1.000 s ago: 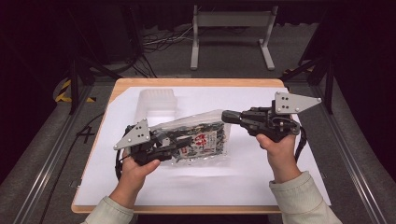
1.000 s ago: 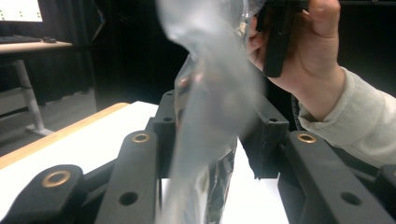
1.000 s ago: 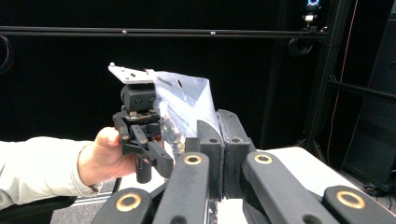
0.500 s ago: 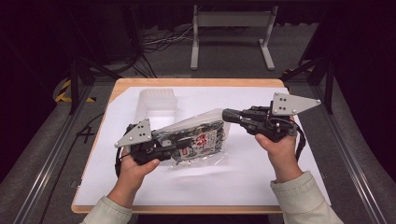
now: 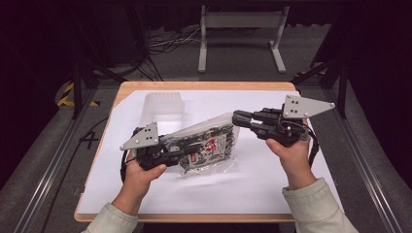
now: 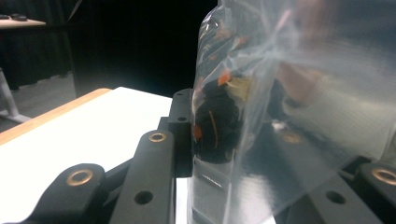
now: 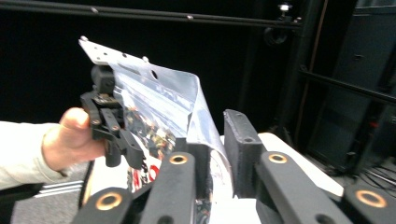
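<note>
A clear plastic bag (image 5: 206,143) with dark, red and white contents hangs tilted over the white-covered table (image 5: 252,184). My left gripper (image 5: 187,155) is shut on the bag's lower left part. In the left gripper view the bag (image 6: 289,93) bulges between the jaws, pressed against the left finger (image 6: 182,135). My right gripper (image 5: 236,117) sits at the bag's raised upper right corner. In the right gripper view its jaws (image 7: 217,144) stand slightly apart with the bag's thin edge (image 7: 205,121) running into the gap. The other hand and its gripper (image 7: 109,126) hold the bag farther off.
A clear lidded plastic container (image 5: 164,104) rests on the white sheet behind the bag. The wooden table edge (image 5: 204,86) borders the back. A metal stand (image 5: 240,29) and cables lie on the floor beyond.
The bag's right corner and the right gripper have risen very slightly. Both hands otherwise stay where they were.
</note>
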Demonstrator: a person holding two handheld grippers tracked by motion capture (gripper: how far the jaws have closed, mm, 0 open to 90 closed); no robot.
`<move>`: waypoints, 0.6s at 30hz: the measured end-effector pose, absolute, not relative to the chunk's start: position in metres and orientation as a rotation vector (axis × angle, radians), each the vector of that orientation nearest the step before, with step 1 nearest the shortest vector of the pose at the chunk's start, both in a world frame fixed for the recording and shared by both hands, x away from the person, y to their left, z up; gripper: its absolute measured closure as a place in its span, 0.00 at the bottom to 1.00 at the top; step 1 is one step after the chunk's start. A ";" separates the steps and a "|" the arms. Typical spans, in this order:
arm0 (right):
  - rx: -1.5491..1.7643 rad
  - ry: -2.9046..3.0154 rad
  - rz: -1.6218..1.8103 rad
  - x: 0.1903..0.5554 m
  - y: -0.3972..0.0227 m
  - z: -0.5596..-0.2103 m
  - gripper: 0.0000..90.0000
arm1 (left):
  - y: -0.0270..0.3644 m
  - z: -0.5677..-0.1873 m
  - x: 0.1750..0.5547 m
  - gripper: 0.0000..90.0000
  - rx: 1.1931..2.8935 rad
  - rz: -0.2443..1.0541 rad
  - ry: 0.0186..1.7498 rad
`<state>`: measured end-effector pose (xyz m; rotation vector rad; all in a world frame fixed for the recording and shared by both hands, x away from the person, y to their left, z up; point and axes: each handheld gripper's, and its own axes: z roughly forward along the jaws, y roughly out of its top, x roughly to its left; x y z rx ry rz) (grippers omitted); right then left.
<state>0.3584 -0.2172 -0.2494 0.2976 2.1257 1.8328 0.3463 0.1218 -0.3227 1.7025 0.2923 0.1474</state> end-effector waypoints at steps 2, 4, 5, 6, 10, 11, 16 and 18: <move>0.308 2.118 1.823 0.358 -0.218 -0.249 0.85 | 0.121 -0.321 0.347 0.80 1.706 0.155 0.293; 0.338 2.069 1.820 0.356 -0.223 -0.247 0.78 | 0.120 -0.318 0.348 0.80 1.713 0.174 0.296; 0.352 2.056 1.821 0.355 -0.226 -0.246 0.77 | 0.119 -0.317 0.349 0.80 1.716 0.178 0.300; 0.366 2.034 1.818 0.355 -0.231 -0.244 0.75 | 0.118 -0.315 0.350 0.80 1.714 0.183 0.302; 0.419 1.991 1.789 0.353 -0.247 -0.244 0.71 | 0.117 -0.310 0.355 0.80 1.706 0.181 0.311; 0.419 1.991 1.789 0.353 -0.247 -0.244 0.71 | 0.117 -0.310 0.355 0.80 1.706 0.181 0.311; 0.478 1.981 1.742 0.355 -0.258 -0.252 0.69 | 0.118 -0.302 0.362 0.80 1.676 0.185 0.336; 0.496 1.980 1.736 0.356 -0.261 -0.256 0.68 | 0.118 -0.297 0.365 0.80 1.670 0.188 0.351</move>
